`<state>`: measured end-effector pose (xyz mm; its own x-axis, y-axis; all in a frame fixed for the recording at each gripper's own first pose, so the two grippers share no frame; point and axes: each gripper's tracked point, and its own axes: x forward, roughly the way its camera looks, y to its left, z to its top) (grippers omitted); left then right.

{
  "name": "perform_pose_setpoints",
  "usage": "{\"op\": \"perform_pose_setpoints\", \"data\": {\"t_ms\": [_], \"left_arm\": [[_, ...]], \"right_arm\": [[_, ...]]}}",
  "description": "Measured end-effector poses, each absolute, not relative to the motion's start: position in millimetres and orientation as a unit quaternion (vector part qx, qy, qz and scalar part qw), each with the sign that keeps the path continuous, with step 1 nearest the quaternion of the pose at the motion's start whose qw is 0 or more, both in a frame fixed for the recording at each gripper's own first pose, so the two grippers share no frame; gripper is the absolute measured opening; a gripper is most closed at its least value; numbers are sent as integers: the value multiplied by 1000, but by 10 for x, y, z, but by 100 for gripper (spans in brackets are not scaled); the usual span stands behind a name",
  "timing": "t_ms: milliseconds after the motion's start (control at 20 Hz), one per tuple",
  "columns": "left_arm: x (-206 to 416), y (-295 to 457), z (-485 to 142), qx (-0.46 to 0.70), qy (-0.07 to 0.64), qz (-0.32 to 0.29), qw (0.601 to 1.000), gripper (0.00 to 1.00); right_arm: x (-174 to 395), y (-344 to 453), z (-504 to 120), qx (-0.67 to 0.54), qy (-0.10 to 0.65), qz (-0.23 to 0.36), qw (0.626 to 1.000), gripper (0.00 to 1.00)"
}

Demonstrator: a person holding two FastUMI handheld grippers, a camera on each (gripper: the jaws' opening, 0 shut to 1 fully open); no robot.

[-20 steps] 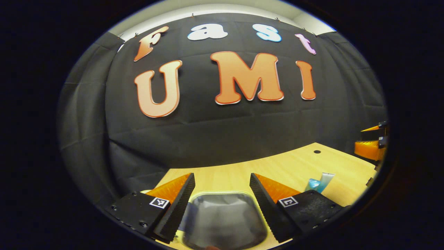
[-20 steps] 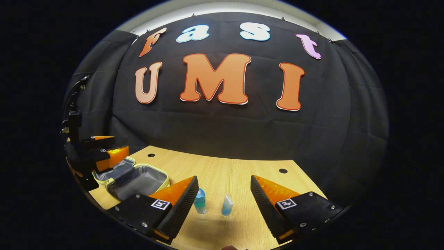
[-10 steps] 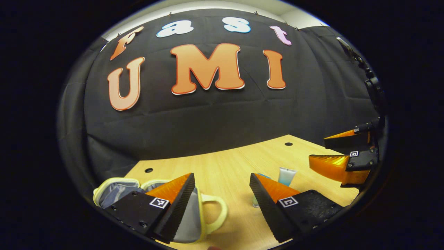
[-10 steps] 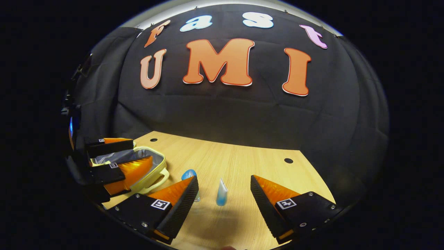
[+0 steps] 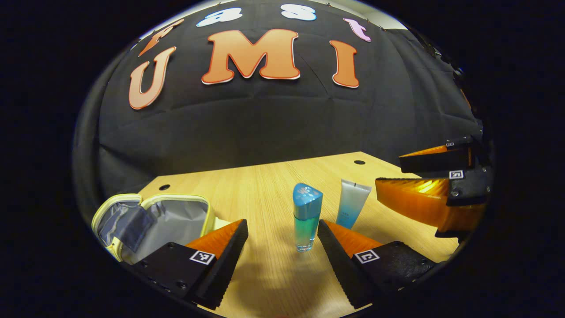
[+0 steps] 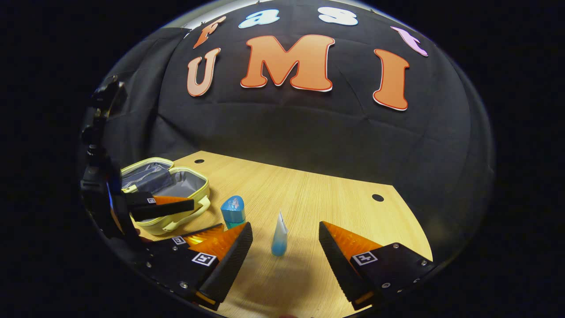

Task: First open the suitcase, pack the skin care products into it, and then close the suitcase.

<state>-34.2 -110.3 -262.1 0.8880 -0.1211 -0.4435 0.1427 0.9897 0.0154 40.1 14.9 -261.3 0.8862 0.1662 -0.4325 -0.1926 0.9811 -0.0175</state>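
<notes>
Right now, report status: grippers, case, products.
Left gripper open, bottle ahead of it. Right gripper open, tube between its fingers, untouched. Case open on table. Nothing in the way.

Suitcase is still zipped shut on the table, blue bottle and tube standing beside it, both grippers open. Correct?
Not quite: the suitcase is already open, its grey lining exposed in the left gripper view. The rest holds: the blue bottle and tube stand on the table beside it, and the left gripper and right gripper are both open.
</notes>
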Motion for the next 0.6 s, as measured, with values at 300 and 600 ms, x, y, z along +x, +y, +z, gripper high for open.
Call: {"op": "perform_pose_setpoints", "data": {"t_ms": [300, 600], "left_arm": [[-133, -1242, -3034, -2, 249, -85, 965, 98], [72, -1440, -3199, 1, 251, -123, 960, 82]], "right_arm": [[496, 113, -2893, -24, 234, 95, 967, 96], [571, 40, -3210, -19, 255, 99, 962, 96]]}}
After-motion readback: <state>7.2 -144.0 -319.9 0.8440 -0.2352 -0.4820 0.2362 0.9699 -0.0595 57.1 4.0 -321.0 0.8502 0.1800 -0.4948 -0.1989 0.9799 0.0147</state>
